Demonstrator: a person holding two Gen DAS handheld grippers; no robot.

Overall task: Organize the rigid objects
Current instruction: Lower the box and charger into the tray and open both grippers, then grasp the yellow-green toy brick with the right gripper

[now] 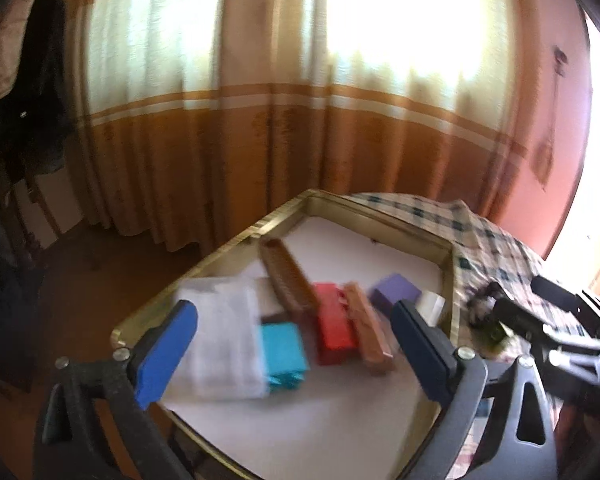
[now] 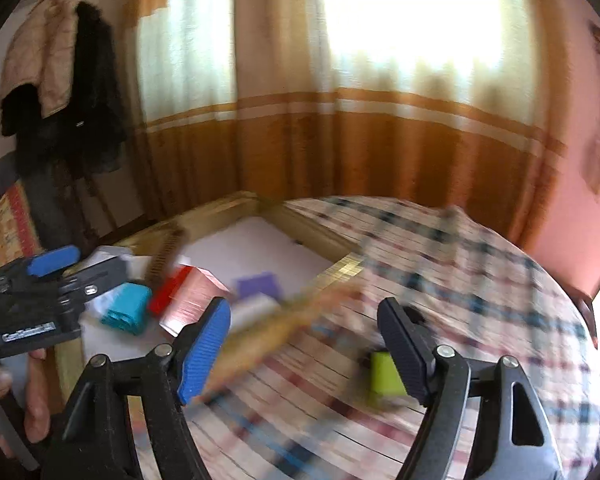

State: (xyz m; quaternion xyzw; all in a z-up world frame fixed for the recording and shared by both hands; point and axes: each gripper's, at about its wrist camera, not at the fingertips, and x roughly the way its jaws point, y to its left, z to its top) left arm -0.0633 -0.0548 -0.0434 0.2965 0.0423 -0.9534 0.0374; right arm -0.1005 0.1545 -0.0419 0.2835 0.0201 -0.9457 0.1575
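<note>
Left wrist view: left gripper (image 1: 294,346) spread wide, holding nothing, hovering over the gold-rimmed tray (image 1: 228,246). Boxes cluster at the tray's near-left, probably gathered for sorting: teal box (image 1: 282,354), red box (image 1: 334,328), purple box (image 1: 394,290). Right gripper (image 2: 304,350) also spread and unloaded above the checked cloth (image 2: 460,264); green block (image 2: 384,374) lies outside the tray just beside its right finger, likely next pick.

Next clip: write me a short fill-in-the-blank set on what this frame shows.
1. The teal box lies inside the gold-rimmed ____.
2. The left gripper is ____, holding nothing.
3. The lime-green block rests on the ____ cloth, outside the tray.
4. The red box lies between two ____ boxes.

Missing: tray; open; checked; brown
</note>
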